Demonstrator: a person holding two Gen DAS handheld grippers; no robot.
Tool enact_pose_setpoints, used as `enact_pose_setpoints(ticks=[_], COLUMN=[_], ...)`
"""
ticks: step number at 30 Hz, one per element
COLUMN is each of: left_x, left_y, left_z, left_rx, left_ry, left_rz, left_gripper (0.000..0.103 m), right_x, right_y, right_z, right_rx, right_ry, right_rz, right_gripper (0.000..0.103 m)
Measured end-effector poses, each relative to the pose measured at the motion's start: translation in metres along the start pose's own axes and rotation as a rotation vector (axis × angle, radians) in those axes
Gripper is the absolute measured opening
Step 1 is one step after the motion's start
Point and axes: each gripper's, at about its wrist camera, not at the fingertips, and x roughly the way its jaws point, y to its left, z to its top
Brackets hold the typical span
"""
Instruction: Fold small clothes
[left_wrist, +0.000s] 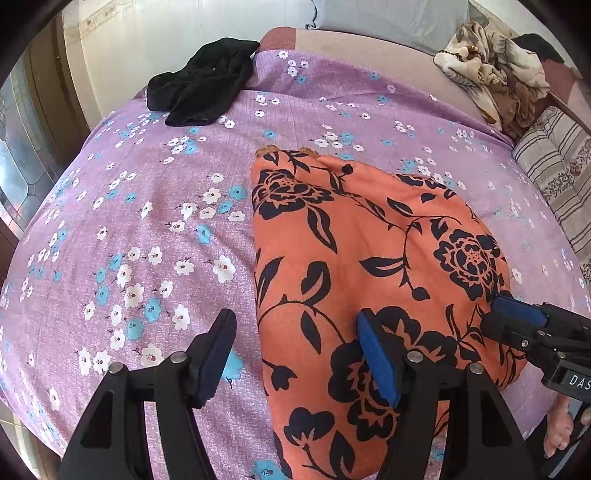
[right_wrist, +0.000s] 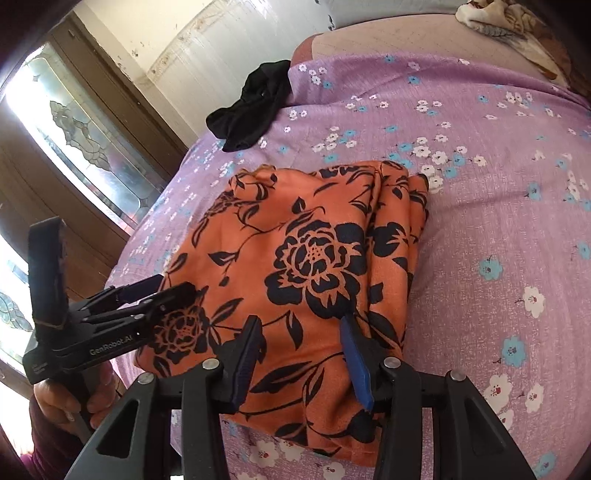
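An orange garment with black flowers (left_wrist: 369, 258) (right_wrist: 314, 240) lies folded on the purple flowered bedsheet (left_wrist: 147, 221) (right_wrist: 498, 221). My left gripper (left_wrist: 295, 354) is open at the garment's near left edge, one finger over the sheet and the other over the cloth, with nothing pinched. In the right wrist view the left gripper (right_wrist: 159, 291) reaches the garment's left side. My right gripper (right_wrist: 301, 358) stands open over the garment's near end, the cloth lying under and between its fingers. Its blue pad (left_wrist: 517, 312) shows at the garment's right edge.
A black garment (left_wrist: 203, 88) (right_wrist: 255, 103) lies crumpled at the sheet's far left corner. A beige patterned cloth (left_wrist: 491, 74) is heaped at the back right, beside a striped cushion (left_wrist: 554, 166). A glazed door (right_wrist: 74, 129) stands left of the bed. A hand (right_wrist: 66, 402) holds the left gripper.
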Motion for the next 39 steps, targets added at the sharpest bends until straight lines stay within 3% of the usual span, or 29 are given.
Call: enact_pose_setpoints(ticks=[11, 18, 24, 29, 39], left_x=[0.004, -0.019, -0.067, -0.111, -0.2], left_y=[0.0, -0.003, -0.009, -0.015, -0.017], left_z=[-0.007, -0.016, -0.022, -0.025, -0.03], left_rx=[-0.02, -0.057, -0.081, -0.09, -0.091], left_ry=[-0.008, -0.049, -0.169, -0.251, -0.38], left_rz=[0.027, 0.086, 0.191, 0.21, 0.266], left_gripper=[0.075, 0.076, 0.086, 0.088, 0.096], right_x=[0.003, -0.038, -0.095, -0.134, -0.194], right_y=[0.0, 0.012, 0.018, 0.038, 0.093], right_z=[-0.001, -0.014, -0.025, -0.035, -0.028], right_rx=[0.003, 0.007, 0.011, -0.043, -0.108], right_ry=[0.002, -0.115, -0.235, -0.269, -0.345], right_rz=[-0.017, -0.082, -0.178, -0.265, -0.284], right_gripper=[0.047, 0.051, 0.056, 0.061, 0.067])
